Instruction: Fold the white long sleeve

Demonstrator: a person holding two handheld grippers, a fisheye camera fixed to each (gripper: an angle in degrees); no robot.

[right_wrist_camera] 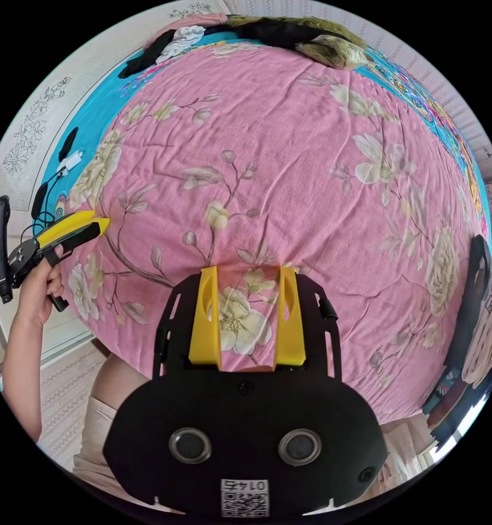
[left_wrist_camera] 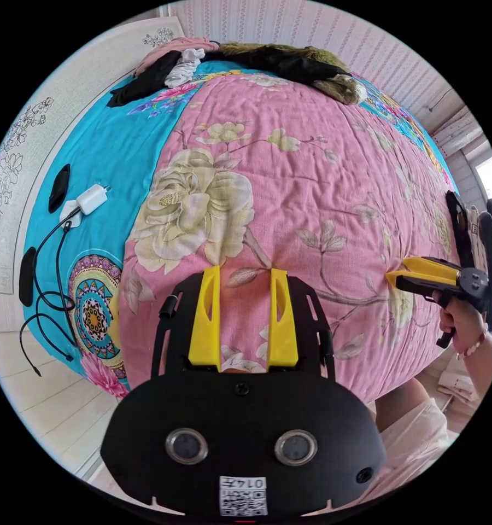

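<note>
Hovering with jaws spread and empty, the left gripper [left_wrist_camera: 245, 270] and right gripper [right_wrist_camera: 249, 269] are waiting over the pink floral quilt [left_wrist_camera: 290, 186]; a white garment [left_wrist_camera: 183, 65], possibly the long sleeve, is lying bunched at upper left, so reaching there and spreading it flat seems wise

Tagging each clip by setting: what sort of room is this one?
Most likely a bedroom in a home: a bed spread with a pink flowered quilt over a blue sheet, a pile of clothes at its far end, and a phone charger lying on the sheet.
</note>
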